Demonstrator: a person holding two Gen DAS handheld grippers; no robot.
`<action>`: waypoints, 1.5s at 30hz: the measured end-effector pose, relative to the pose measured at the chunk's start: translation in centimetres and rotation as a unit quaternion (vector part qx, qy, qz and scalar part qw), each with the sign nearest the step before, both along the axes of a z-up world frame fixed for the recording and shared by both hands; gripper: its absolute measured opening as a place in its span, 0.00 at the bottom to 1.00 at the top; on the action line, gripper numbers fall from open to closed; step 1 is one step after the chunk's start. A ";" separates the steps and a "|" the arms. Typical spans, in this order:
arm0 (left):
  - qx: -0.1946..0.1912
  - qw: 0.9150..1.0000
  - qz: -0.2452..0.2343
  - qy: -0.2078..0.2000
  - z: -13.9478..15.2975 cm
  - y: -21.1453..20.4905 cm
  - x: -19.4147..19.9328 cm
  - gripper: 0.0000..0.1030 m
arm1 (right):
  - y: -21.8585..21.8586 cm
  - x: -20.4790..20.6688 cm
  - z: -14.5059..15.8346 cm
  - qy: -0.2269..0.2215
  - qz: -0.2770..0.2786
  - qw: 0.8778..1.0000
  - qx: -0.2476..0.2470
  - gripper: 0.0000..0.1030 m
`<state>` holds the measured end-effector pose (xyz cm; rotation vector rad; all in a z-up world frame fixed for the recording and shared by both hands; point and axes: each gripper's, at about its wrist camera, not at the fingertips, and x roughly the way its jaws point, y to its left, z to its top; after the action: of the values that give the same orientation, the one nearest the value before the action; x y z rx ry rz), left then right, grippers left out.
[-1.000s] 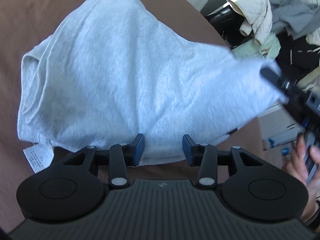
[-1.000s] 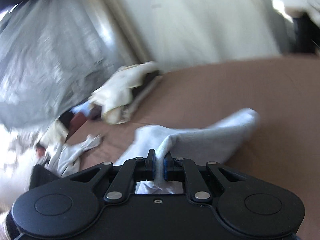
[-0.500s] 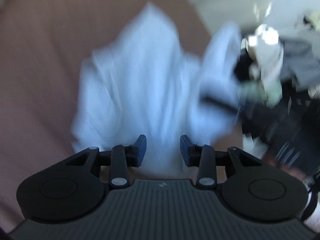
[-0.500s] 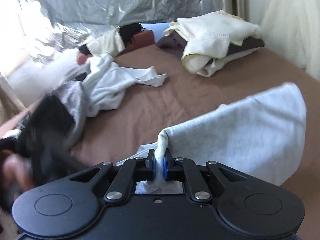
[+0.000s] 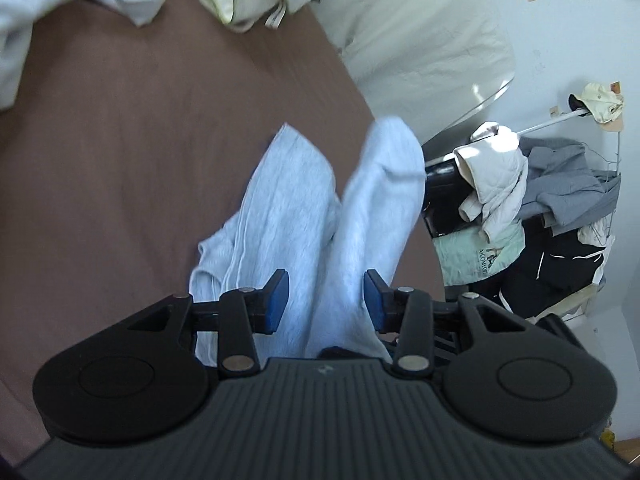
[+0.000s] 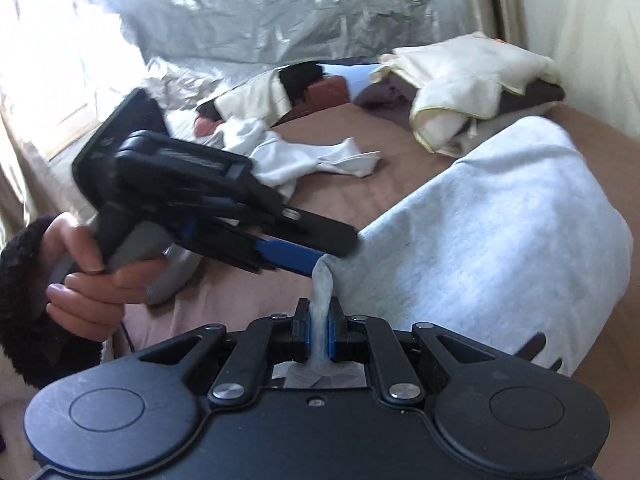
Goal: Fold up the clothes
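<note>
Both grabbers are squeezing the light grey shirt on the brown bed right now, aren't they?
Not quite. Only the right gripper is squeezing the light grey shirt; the right wrist view shows cloth pinched between its fingers. In the left wrist view the left gripper is open, with the shirt between its blue pads but not squeezed. The shirt does lie over the brown bed.

My two grippers are matte black, each with round discs, silver screws and blue pads on the fingers (image 5: 277,300). My left hand (image 6: 92,280) shows bare skin, with a fuzzy black cuff (image 6: 20,308) at the wrist.
</note>
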<state>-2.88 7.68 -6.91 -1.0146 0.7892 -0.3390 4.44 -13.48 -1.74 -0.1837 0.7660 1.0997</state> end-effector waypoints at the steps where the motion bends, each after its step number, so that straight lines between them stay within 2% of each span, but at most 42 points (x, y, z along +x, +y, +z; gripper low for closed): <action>1: -0.002 1.000 0.004 0.001 -0.2 0.0 0.1 0.39 | 0.7 0.5 -0.5 0.000 -0.006 1.000 -0.009 0.11; 2: -0.003 1.000 0.016 0.002 -0.2 0.0 0.1 0.40 | 1.4 1.2 -1.0 0.004 -0.012 1.000 -0.019 0.11; 4: 0.002 1.000 0.031 0.004 -0.4 0.2 0.2 0.40 | 2.4 3.3 -2.5 0.044 -0.027 0.998 -0.039 0.16; 7: -0.001 0.999 0.037 0.004 -0.5 0.5 0.2 0.40 | 1.9 4.6 -2.7 0.091 -0.045 0.994 -0.028 0.21; 9: 0.012 0.999 0.037 0.003 -0.3 0.7 0.1 0.40 | 0.1 4.2 -1.1 0.075 -0.039 0.996 0.013 0.31; 12: 0.025 0.999 0.028 0.003 0.1 0.5 0.2 0.41 | -3.3 5.2 1.8 0.065 -0.070 0.993 0.066 0.34; 15: 0.043 0.999 0.006 0.003 0.3 -0.3 0.6 0.41 | -6.3 6.7 3.5 0.027 -0.141 0.988 0.062 0.35; 16: 0.064 0.998 -0.003 0.007 0.4 -0.7 0.7 0.41 | -7.0 7.1 3.5 0.015 -0.162 0.985 0.052 0.35; 19: 0.141 0.989 -0.033 0.034 0.3 -2.5 1.0 0.42 | -8.2 8.4 2.3 -0.005 -0.198 0.980 0.019 0.35; 23: 0.188 0.979 -0.059 0.054 -0.1 -3.4 0.5 0.42 | -7.0 10.9 -1.1 -0.036 -0.201 0.978 -0.048 0.36; 24: 0.192 0.978 -0.060 0.056 -0.1 -3.4 0.4 0.42 | -6.8 11.9 -1.6 -0.028 -0.214 0.975 -0.051 0.36; 26: 0.196 0.977 -0.059 0.058 0.0 -3.3 0.2 0.42 | -7.5 13.5 -2.4 0.002 -0.249 0.968 -0.022 0.34; 28: 0.200 0.976 -0.057 0.061 0.1 -3.2 0.0 0.42 | -7.7 14.4 -3.5 0.018 -0.267 0.963 -0.025 0.47; 29: 0.202 0.976 -0.056 0.062 0.2 -3.1 -0.1 0.42 | -7.8 14.6 -4.0 0.024 -0.274 0.961 -0.024 0.47; 31: 0.206 0.975 -0.055 0.064 0.3 -2.9 -0.3 0.42 | -8.0 14.3 -4.7 0.025 -0.281 0.959 -0.017 0.47; 34: 0.212 0.974 -0.052 0.067 0.5 -2.7 -0.6 0.42 | -8.3 13.3 -4.0 0.020 -0.293 0.956 -0.016 0.53; 37: 0.234 0.968 -0.057 0.071 0.7 -3.2 -0.6 0.44 | -10.2 11.4 -2.7 0.058 -0.330 0.942 0.022 0.54; 38: 0.242 0.966 -0.058 0.072 0.8 -3.4 -0.6 0.46 | -10.7 10.3 -2.1 0.062 -0.330 0.941 0.039 0.55; 40: 0.258 0.961 -0.062 0.075 0.9 -3.7 -0.6 0.57 | -10.9 7.7 -1.3 0.056 -0.300 0.950 0.057 0.56; 41: 0.265 0.959 -0.063 0.076 0.9 -3.9 -0.6 0.59 | -10.5 6.3 -1.3 0.051 -0.280 0.957 0.053 0.63; 42: 0.273 0.957 -0.065 0.077 1.0 -4.1 -0.5 0.59 | -9.9 5.2 -1.6 0.048 -0.264 0.962 0.038 0.67; 44: 0.289 0.952 -0.068 0.080 1.1 -4.4 -0.5 0.59 | -8.7 2.9 -3.2 0.049 -0.243 0.969 -0.010 0.67; 45: 0.288 0.952 -0.064 0.083 1.1 -4.2 -0.6 0.60 | -8.5 1.9 -4.1 0.056 -0.236 0.970 -0.024 0.67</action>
<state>-3.46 3.45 -5.83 -0.4455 1.0336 -0.1180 6.33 -21.99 -5.80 0.0228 0.8819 0.6422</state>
